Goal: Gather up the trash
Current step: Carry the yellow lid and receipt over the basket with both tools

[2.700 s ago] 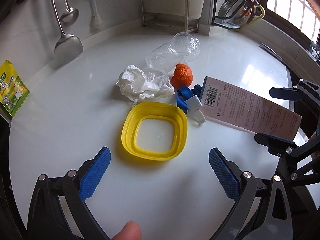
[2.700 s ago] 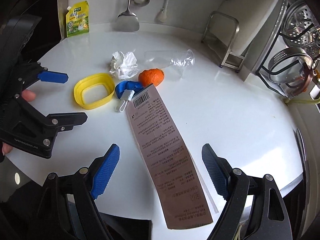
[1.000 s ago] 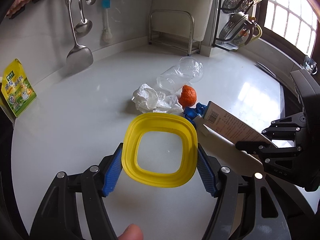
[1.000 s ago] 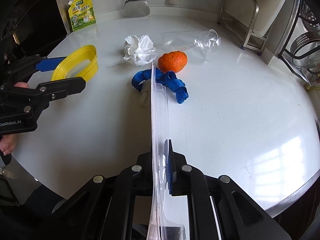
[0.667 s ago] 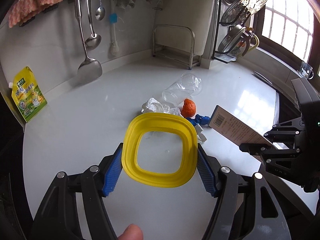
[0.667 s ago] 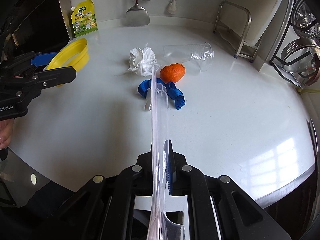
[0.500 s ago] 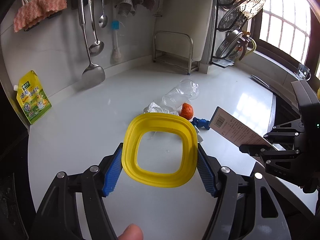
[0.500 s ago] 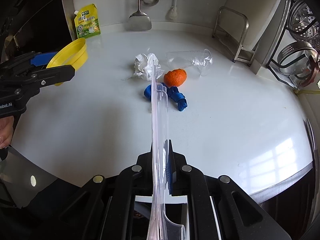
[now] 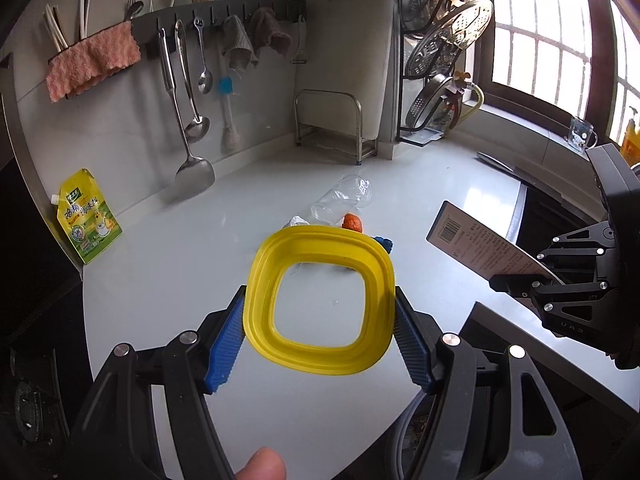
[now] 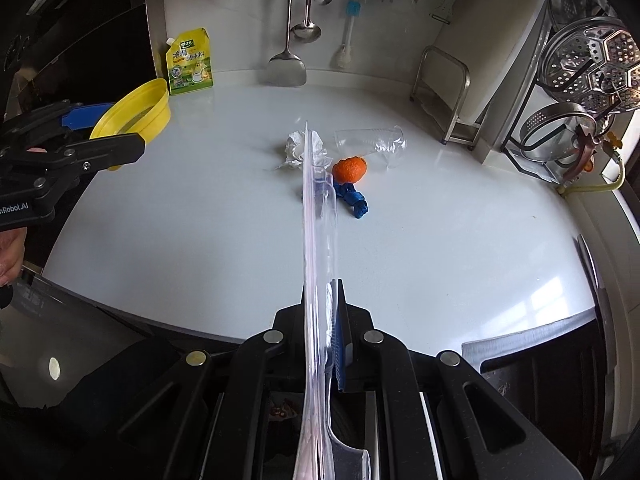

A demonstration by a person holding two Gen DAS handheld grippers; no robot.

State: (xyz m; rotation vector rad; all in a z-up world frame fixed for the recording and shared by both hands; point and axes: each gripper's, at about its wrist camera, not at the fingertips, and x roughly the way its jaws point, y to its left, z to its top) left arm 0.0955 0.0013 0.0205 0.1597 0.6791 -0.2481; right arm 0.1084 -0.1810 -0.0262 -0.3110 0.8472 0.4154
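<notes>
In the left wrist view, the left tool (image 9: pixel 320 326) pinches a yellow ring-shaped lid (image 9: pixel 320 300) by its two outer sides; the blue pads (image 9: pixel 226 338) press on the rim, and the lid hangs in the air above the white surface (image 9: pixel 180 272). A fingertip (image 9: pixel 260 465) of the person shows at the bottom edge. Through and behind the lid, the other trash lies near the middle of the surface: a crumpled white tissue (image 9: pixel 297 221), a clear plastic cup (image 9: pixel 342 200) on its side, an orange peel (image 9: pixel 352 223) just in front of the cup, and a blue piece (image 9: pixel 384 243) beside the lid's far corner. At the right, the right tool (image 9: pixel 520 280) holds a flat package with a barcode (image 9: pixel 480 246), lifted off the surface. A yellow pouch (image 9: pixel 89 218) leans on the wall at the left, and a spatula (image 9: pixel 194 178) hangs from the rail.

In the right wrist view, the right tool (image 10: pixel 324 344) is pressed together on the package (image 10: pixel 316 240), which is seen edge-on and stands straight up in the middle of the picture. Beyond it lie the tissue (image 10: pixel 298 146), the peel (image 10: pixel 350 169), the blue piece (image 10: pixel 354 200) and the cup (image 10: pixel 372 140), all close together on the surface (image 10: pixel 440 248). At the left, the left tool (image 10: pixel 104 132) holds the yellow lid (image 10: pixel 138 106) tilted, near the pouch (image 10: pixel 190 62).
</notes>
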